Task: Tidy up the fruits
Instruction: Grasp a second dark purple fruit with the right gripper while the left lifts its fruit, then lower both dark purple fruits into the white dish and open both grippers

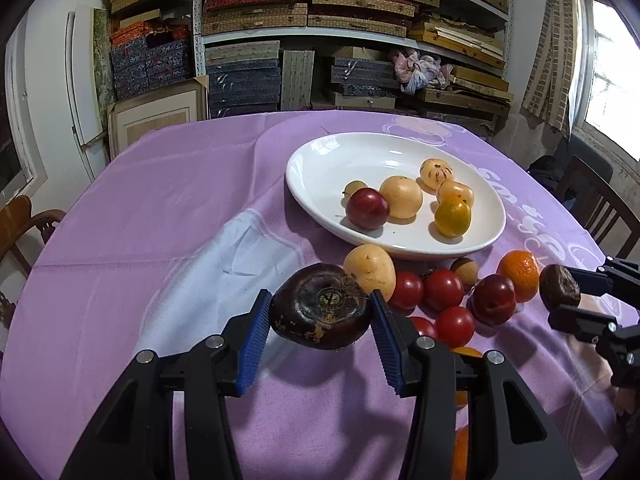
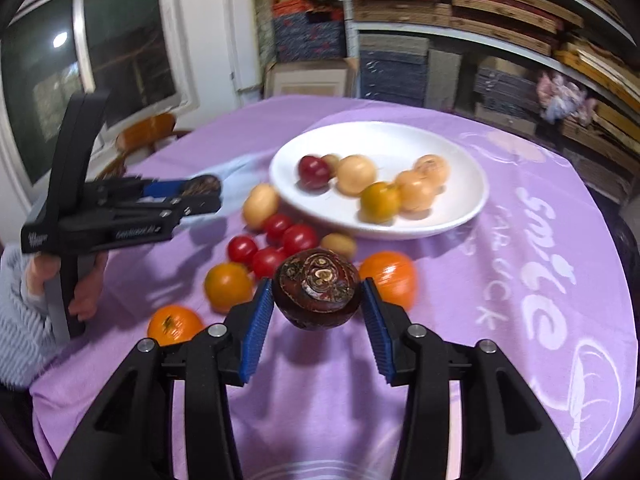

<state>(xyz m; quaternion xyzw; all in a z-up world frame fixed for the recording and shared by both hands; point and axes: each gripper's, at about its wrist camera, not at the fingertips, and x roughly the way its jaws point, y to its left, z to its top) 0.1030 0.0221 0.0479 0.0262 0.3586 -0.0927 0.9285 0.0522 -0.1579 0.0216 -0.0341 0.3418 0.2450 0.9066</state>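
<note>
Fruits lie in two groups on the surface (image 1: 168, 208), which is round and covered by a lilac cloth with pale printed motifs. Behind it, metal shelving (image 1: 360, 28) carries stacked flat boxes in red, tan and dark blue; a framed panel (image 1: 160, 114) leans at the shelf foot. A window (image 1: 608, 68) is at the right in the left wrist view, and wooden chairs (image 1: 596, 204) stand at both sides. A white oval dish (image 1: 332, 168) sits toward the far side of the surface. It contains a dark red plum (image 1: 367, 209), a pale yellow round fruit (image 1: 401, 197), a speckled pale fruit (image 1: 436, 173), a yellow-orange citrus (image 1: 452, 217) and two smaller pale fruits. Loose on the cloth, just in front of the dish, are a yellow pear-like fruit (image 1: 370, 271), a cluster of red tomatoes (image 1: 442, 290), a second plum (image 1: 494, 299) and an orange (image 1: 519, 276); further oranges (image 2: 175, 325) lie nearer the person. White print on the cloth reads "smile" (image 2: 544, 276), with smaller letters beside it that cannot be read with certainty. The left tongs (image 1: 320, 316) are clenched on a dark brown round fruit (image 1: 322, 312), raised above the cloth. The right tongs (image 2: 316, 300) grasp a second dark brown fruit (image 2: 318, 290) in the same manner.
</note>
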